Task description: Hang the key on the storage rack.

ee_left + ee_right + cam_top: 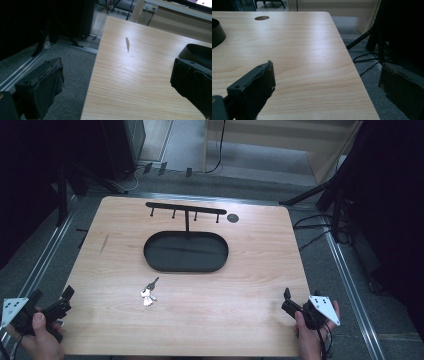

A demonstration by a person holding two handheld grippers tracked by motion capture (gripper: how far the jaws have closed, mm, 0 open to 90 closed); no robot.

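Observation:
A small bunch of keys [148, 292] lies on the wooden table [260, 265], in front of a black oval tray [186, 252]. A black T-shaped rack [186, 210] with several hanging pegs stands at the tray's back edge. My left gripper [52, 296] is held at the table's near left corner, open and holding nothing; in the left gripper view its jaws stand wide apart around [116, 82]. At the near right edge my right gripper [300, 302] is also open, with bare table between its jaws [327, 87].
A round hole [233, 218] sits in the tabletop at the back right, and a dark streak [104, 243] marks the left side. Black stands and cables [320, 227] crowd the grey floor on both sides. The tray's rim [197, 51] is near the left gripper's right jaw.

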